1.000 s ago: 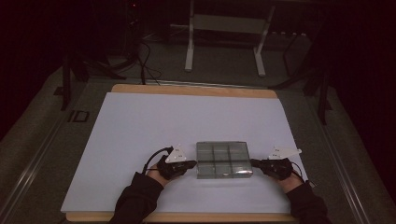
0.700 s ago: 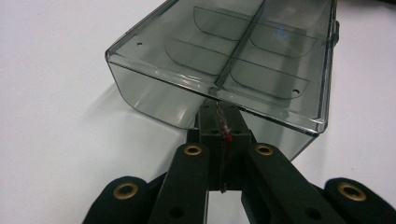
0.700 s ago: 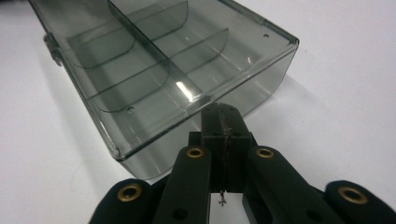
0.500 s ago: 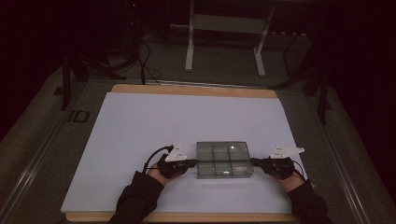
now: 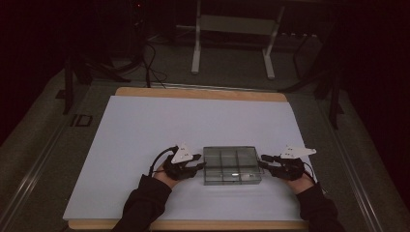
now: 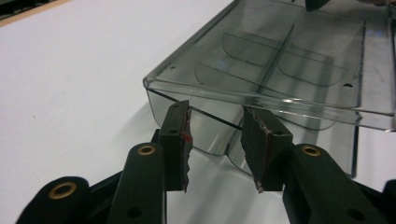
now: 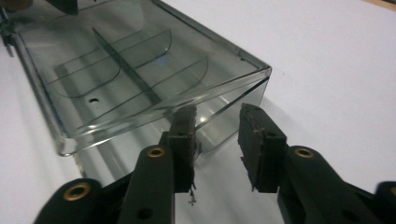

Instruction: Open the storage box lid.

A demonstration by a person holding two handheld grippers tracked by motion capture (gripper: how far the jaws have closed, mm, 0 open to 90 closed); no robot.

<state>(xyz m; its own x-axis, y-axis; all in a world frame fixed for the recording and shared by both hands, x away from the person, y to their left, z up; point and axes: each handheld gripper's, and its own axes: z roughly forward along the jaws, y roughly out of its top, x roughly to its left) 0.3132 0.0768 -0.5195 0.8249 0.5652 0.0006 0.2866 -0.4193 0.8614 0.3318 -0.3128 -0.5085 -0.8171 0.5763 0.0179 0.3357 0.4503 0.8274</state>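
A smoky clear plastic compartment box (image 5: 232, 166) with inner dividers lies on the white tabletop (image 5: 193, 125) near the front edge. My left gripper (image 5: 200, 166) is at its left end and my right gripper (image 5: 263, 164) at its right end. In the left gripper view the box (image 6: 280, 60) fills the upper right. The left gripper (image 6: 215, 116) is open, its tips just under the overhanging rim against the end wall. In the right gripper view the box (image 7: 116, 70) lies up and to the left. The right gripper (image 7: 217, 114) is open too, one jaw tucked below the rim corner, and nothing is pinched.
A wooden strip (image 5: 193, 92) borders the tabletop's far edge. Beyond it stand a metal stand's legs (image 5: 196, 48) and loose cables (image 5: 145, 58) on the dark floor. Wide bare white surface stretches behind and to both sides of the box.
Both grippers have edged slightly closer to the box's ends. The box itself has hardly moved.
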